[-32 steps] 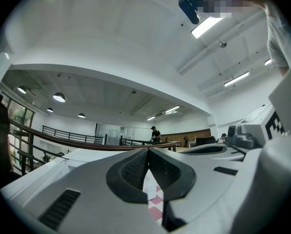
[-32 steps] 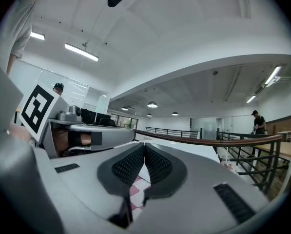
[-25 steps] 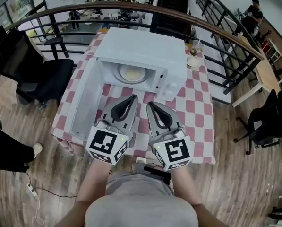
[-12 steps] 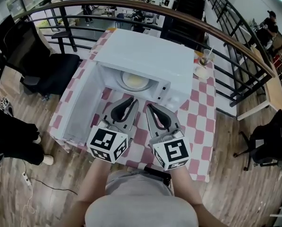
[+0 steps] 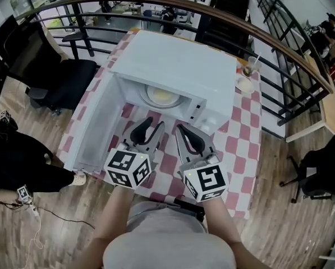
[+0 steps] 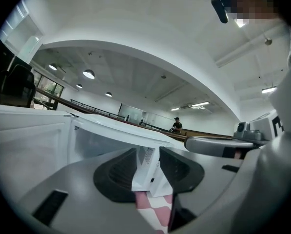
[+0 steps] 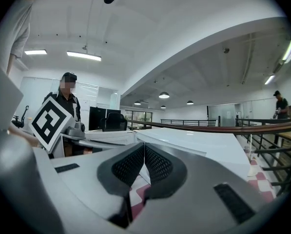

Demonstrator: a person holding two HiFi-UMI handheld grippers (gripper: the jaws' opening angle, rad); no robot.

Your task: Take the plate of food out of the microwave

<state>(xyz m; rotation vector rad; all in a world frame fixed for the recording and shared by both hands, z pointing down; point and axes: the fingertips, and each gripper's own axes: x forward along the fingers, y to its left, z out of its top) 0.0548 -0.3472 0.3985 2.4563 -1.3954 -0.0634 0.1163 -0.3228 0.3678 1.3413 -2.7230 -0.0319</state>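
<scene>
**Head view.** A boxy, smooth white microwave is sitting at upper centre on a red-and-white checked tablecloth. Its flat door is hanging open towards the left. A round pale plate of yellowish food is lying inside the cavity. The left gripper and right gripper are grey moulded shells with black ribbed pads. They are pointing side by side at the opening, just below it, on bare forearms reaching up from the bottom edge.

**Left gripper view.** The left gripper is standing partly apart, its jaws having just been opening. Nothing is lying between them, and the microwave's corner and the checked cloth are showing through the gap.

**Right gripper view.** The right gripper is resting with its pad tips meeting, gripping nothing.
</scene>
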